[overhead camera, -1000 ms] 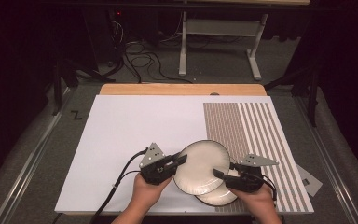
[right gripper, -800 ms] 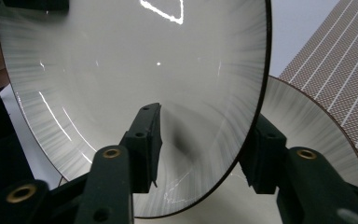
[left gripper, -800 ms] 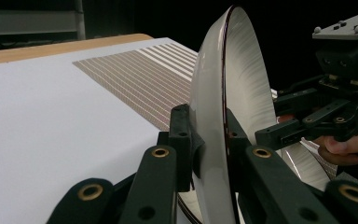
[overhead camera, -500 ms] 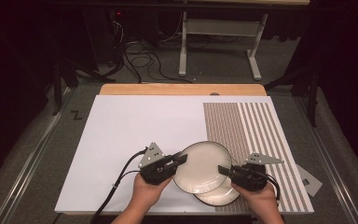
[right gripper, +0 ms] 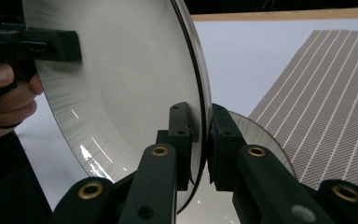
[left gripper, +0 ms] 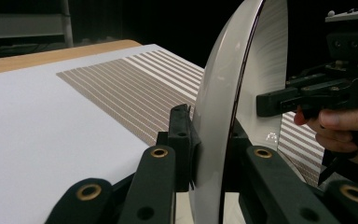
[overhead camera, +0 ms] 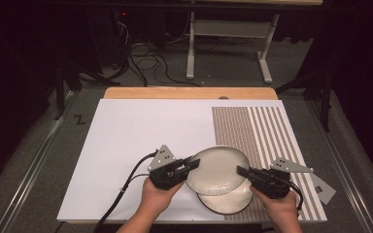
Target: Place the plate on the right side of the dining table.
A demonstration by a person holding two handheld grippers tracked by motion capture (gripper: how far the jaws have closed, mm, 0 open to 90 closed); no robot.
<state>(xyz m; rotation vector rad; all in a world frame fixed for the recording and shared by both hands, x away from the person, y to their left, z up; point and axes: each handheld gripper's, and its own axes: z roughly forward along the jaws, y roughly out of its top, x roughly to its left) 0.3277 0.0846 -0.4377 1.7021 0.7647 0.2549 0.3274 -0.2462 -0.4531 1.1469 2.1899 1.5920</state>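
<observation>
A cream plate [overhead camera: 217, 170] hung lifted clear of the white table [overhead camera: 126, 145], gripped at both edges, with a second plate [overhead camera: 228, 201] lying just beneath and toward the person; the lift off the stack looked done, the carrying and setting down elsewhere left to do. The left claw [overhead camera: 190, 165] pinched the plate's left rim, its pads [left gripper: 186, 140] pressed on both faces, the plate standing between them; the left hand [overhead camera: 158, 196] held it level, pointing right. The right claw [overhead camera: 240, 171], which had just been closing, clamped the opposite rim, the plate's edge squeezed between its pads [right gripper: 182, 135]; the right hand [overhead camera: 279, 206] held it level, pointing left, the striped mat [overhead camera: 262, 131] beyond it.
</observation>
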